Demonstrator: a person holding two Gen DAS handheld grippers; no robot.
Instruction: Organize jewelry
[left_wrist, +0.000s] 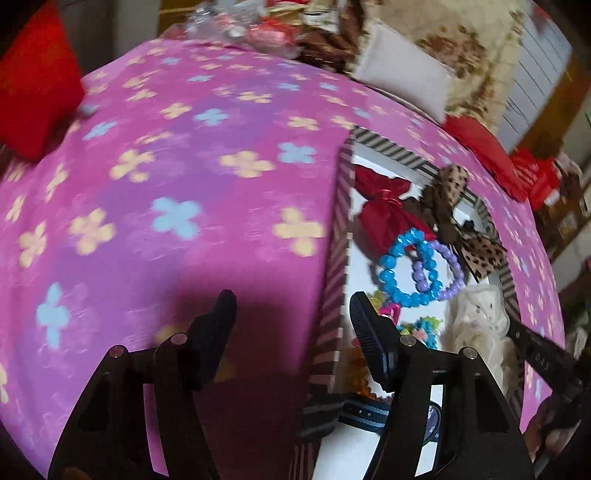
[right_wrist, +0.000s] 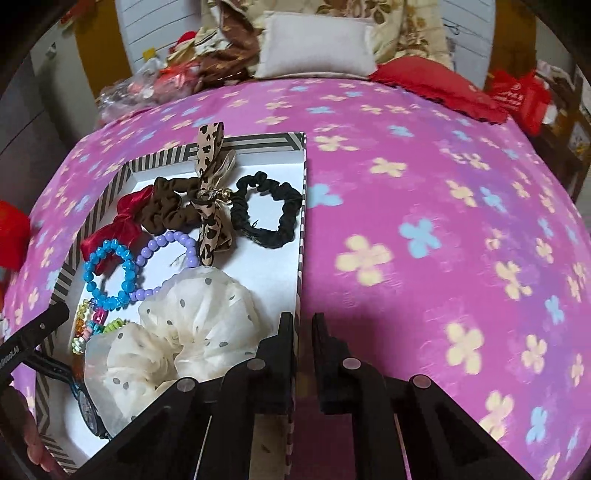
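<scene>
A striped box (right_wrist: 258, 141) with a white inside lies on a pink flowered blanket (right_wrist: 424, 229). It holds a blue bead bracelet (right_wrist: 109, 275), a purple bead bracelet (right_wrist: 166, 258), a black scrunchie (right_wrist: 267, 212), a brown scrunchie (right_wrist: 166, 206), a red bow (right_wrist: 118, 225), a leopard bow (right_wrist: 212, 206), a cream dotted scrunchie (right_wrist: 184, 332) and a watch (right_wrist: 86, 406). My right gripper (right_wrist: 303, 325) straddles the box's right wall, jaws narrowly apart. My left gripper (left_wrist: 291, 306) is open across the box's left wall (left_wrist: 334, 280). The blue bracelet (left_wrist: 402, 266) shows there too.
A white cushion (right_wrist: 317, 44), red cloth (right_wrist: 436, 85) and patterned bedding (right_wrist: 369, 14) lie at the blanket's far edge. Clutter in plastic wrap (right_wrist: 147, 85) sits at the far left. A red pillow (left_wrist: 33, 81) lies left of the blanket.
</scene>
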